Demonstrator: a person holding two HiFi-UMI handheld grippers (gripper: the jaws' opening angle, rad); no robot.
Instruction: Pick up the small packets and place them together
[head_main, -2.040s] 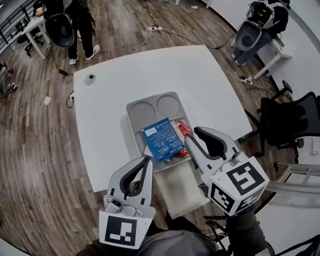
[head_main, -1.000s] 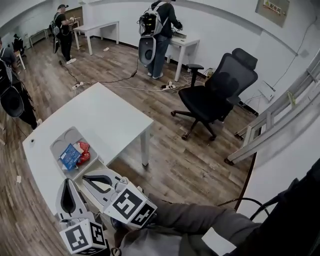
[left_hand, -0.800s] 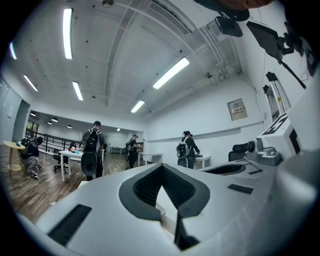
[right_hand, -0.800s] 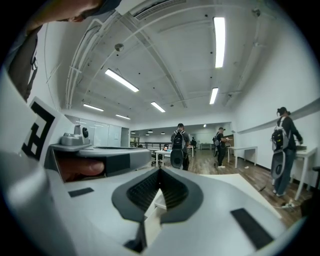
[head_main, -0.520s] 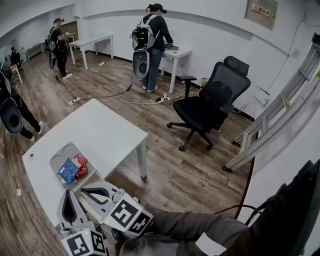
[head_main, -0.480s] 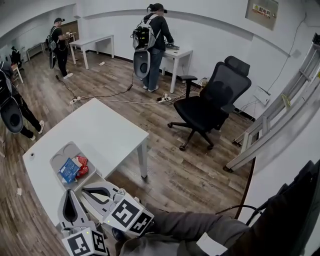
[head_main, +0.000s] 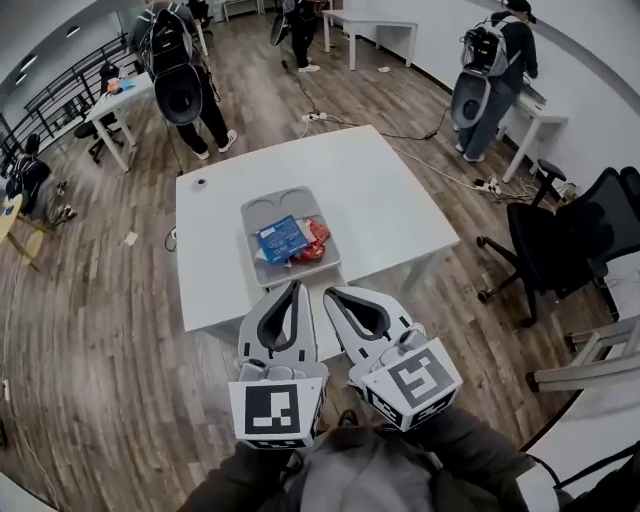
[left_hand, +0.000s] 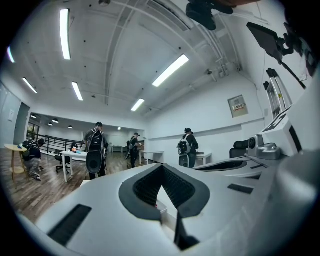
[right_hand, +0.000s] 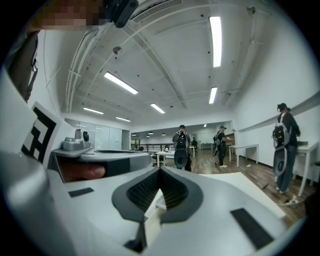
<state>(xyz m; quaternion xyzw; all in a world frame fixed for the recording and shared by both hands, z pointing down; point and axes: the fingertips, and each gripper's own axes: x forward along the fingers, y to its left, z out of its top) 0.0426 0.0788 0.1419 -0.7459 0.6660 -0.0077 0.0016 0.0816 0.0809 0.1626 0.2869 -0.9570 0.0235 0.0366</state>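
On the white table (head_main: 380, 190) lies a grey tray (head_main: 264, 208). In its near compartment rest a blue packet (head_main: 282, 238) and red packets (head_main: 316, 238), touching each other. My left gripper (head_main: 295, 288) and right gripper (head_main: 331, 294) hover side by side at the table's near edge, short of the tray. Both are shut with nothing between the jaws. In the left gripper view the left gripper (left_hand: 162, 170) points level over the table, its pads closed together. The right gripper (right_hand: 160, 170) shows the same in the right gripper view.
A small round object (head_main: 201, 183) sits at the table's far left. Persons with backpacks stand beyond the table (head_main: 185, 70) and at the back right (head_main: 490, 60). A black office chair (head_main: 560, 240) stands to the right. Cables run across the wood floor.
The head view has swung left: the table and tray, earlier at the lower left, now lie straight ahead. Both grippers stay shut and close together. The packets have not moved in the tray.
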